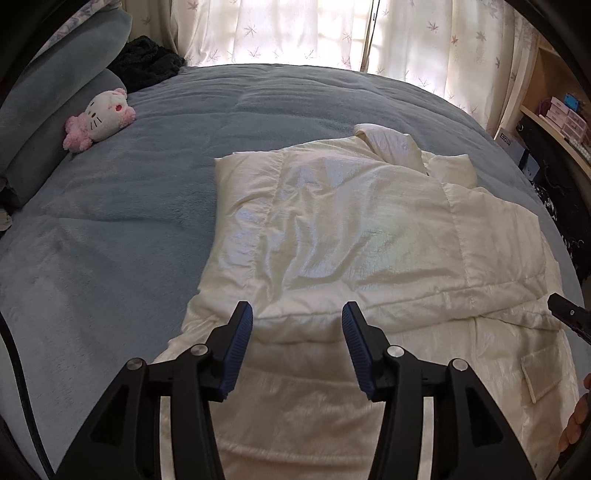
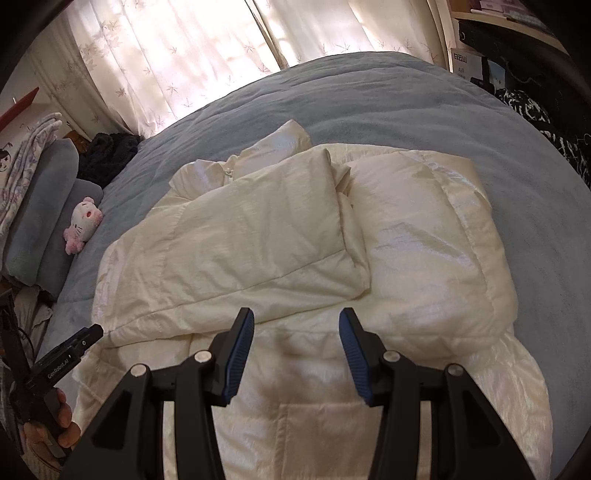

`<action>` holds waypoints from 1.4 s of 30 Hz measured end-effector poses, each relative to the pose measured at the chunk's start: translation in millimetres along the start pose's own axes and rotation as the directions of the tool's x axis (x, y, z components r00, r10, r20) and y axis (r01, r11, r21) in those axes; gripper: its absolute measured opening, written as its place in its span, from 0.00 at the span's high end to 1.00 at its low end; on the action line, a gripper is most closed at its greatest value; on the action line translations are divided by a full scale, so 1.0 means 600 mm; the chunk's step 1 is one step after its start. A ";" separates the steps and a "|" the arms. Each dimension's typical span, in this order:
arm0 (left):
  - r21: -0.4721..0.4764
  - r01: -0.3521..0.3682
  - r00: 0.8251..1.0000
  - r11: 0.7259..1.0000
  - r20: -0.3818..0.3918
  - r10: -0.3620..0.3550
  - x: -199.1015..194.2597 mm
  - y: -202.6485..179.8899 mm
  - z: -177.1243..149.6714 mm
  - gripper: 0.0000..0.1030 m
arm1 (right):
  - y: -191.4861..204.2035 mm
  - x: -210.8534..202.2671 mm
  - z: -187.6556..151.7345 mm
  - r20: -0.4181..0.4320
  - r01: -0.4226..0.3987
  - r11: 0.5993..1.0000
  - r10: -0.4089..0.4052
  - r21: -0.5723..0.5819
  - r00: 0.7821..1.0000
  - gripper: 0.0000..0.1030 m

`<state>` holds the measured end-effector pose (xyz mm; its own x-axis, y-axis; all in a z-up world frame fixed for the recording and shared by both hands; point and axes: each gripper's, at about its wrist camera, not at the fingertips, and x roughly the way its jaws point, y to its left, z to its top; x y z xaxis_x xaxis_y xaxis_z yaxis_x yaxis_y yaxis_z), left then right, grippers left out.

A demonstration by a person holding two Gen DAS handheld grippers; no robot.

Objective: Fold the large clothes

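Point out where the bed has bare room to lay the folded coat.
Bare blanket lies between the cream coat and the plush cat, and beyond the coat toward the curtains. The pillow side is crowded.

A grey-blue bed [image 1: 147,206] carries a folded cream jacket [image 1: 351,229], a plush cat [image 1: 101,118] and pillows [image 1: 48,122].

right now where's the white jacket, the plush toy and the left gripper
white jacket [image 1: 332,221], left wrist view, folded sleeve panel
plush toy [image 1: 105,116], left wrist view, its face
left gripper [image 1: 297,325], left wrist view, between its fingertips
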<state>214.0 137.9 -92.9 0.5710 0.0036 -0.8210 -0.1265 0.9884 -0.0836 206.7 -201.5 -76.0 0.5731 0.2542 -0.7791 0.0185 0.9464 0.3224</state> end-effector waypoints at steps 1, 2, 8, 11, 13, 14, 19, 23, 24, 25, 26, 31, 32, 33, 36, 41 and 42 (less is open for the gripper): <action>0.003 -0.001 1.000 1.000 0.003 0.001 -0.010 0.002 -0.003 0.52 | 0.002 -0.007 -0.002 0.004 -0.001 1.000 0.001 0.001 1.000 0.53; 0.007 -0.004 1.000 1.000 0.006 0.004 -0.022 0.004 -0.007 0.50 | 0.003 -0.019 -0.006 0.010 -0.002 1.000 0.002 0.001 1.000 0.53; 0.026 -0.027 0.998 0.999 0.053 0.026 -0.095 0.017 -0.029 0.39 | 0.016 -0.087 -0.029 0.049 -0.014 1.000 0.014 -0.005 0.999 0.52; 0.035 -0.036 0.996 0.999 0.081 0.033 -0.141 0.026 -0.043 0.36 | 0.020 -0.122 -0.041 0.070 -0.016 1.000 0.017 -0.011 0.997 0.44; 0.038 -0.045 0.994 0.998 0.102 0.041 -0.171 0.033 -0.054 0.33 | 0.024 -0.151 -0.052 0.093 -0.016 1.000 0.017 -0.017 0.996 0.41; 0.040 -0.049 0.993 0.998 0.110 0.044 -0.183 0.037 -0.058 0.31 | 0.025 -0.161 -0.055 0.100 -0.017 1.000 0.019 -0.021 0.995 0.41; 0.043 -0.066 0.988 0.997 0.146 0.059 -0.243 0.059 -0.091 0.28 | 0.029 -0.216 -0.081 0.132 -0.018 0.999 0.022 -0.036 0.991 0.38; 0.047 -0.080 0.985 0.996 0.158 0.071 -0.270 0.076 -0.119 0.27 | 0.025 -0.247 -0.107 0.154 -0.013 0.999 0.020 -0.047 0.988 0.33; 0.049 -0.084 0.984 0.995 0.159 0.075 -0.276 0.080 -0.126 0.27 | 0.023 -0.254 -0.116 0.157 -0.011 0.999 0.019 -0.052 0.987 0.32; 0.049 -0.086 0.984 0.995 0.160 0.077 -0.282 0.086 -0.136 0.26 | 0.020 -0.259 -0.123 0.156 -0.011 0.998 0.019 -0.055 0.988 0.32; 0.050 -0.089 0.984 0.995 0.160 0.080 -0.286 0.091 -0.144 0.26 | 0.018 -0.263 -0.129 0.155 -0.010 0.998 0.019 -0.057 0.988 0.32; 0.058 -0.105 0.985 0.993 0.141 0.096 -0.291 0.118 -0.185 0.24 | -0.004 -0.279 -0.171 0.148 -0.008 0.998 0.017 -0.061 0.989 0.32; 0.059 -0.105 0.986 0.993 0.135 0.097 -0.290 0.122 -0.191 0.23 | -0.011 -0.281 -0.179 0.143 -0.004 0.998 0.013 -0.061 0.990 0.32; 0.063 -0.103 0.988 0.993 0.124 0.095 -0.288 0.129 -0.199 0.23 | -0.017 -0.281 -0.186 0.137 0.003 0.998 0.005 -0.058 0.991 0.32; 0.074 -0.072 0.995 0.995 0.075 0.067 -0.280 0.154 -0.224 0.23 | -0.042 -0.288 -0.208 0.114 0.026 0.998 -0.020 -0.052 0.993 0.32; 0.062 -0.001 1.000 0.998 -0.012 0.001 -0.254 0.204 -0.255 0.23 | -0.092 -0.305 -0.238 0.078 0.047 0.998 -0.044 -0.033 0.996 0.32; 0.057 0.012 1.000 0.998 -0.023 -0.011 -0.247 0.210 -0.259 0.23 | -0.109 -0.309 -0.245 0.066 0.055 0.998 -0.053 -0.025 0.996 0.32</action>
<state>-12.5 238.7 -69.4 0.5532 -0.0105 -0.8330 -0.0732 0.9954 -0.0611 -21.1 -281.4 -31.7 0.6244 0.1898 -0.7577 0.0297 0.9635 0.2659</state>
